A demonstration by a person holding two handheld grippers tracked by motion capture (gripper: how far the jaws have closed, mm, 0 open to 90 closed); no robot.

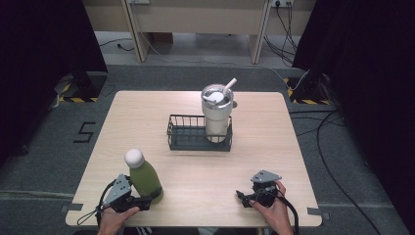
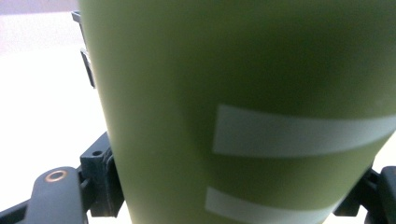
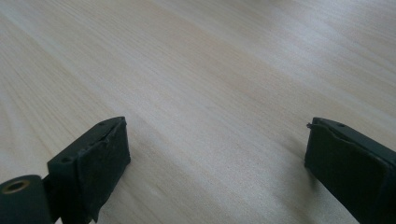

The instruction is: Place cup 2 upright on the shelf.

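Bottle [image 1: 144, 179] stood clamped low in the left gripper [image 1: 145, 200]; a straight, upright lift toward the basket [image 1: 198, 132] looked wisest; the right gripper [image 1: 245, 198] rested wide open, empty.

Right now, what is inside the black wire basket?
The wire basket holds a cream tumbler standing upright at its right end, a straw sticking from its lid. The left part looks empty. The basket floor under the tumbler and the tumbler's contents are covered.
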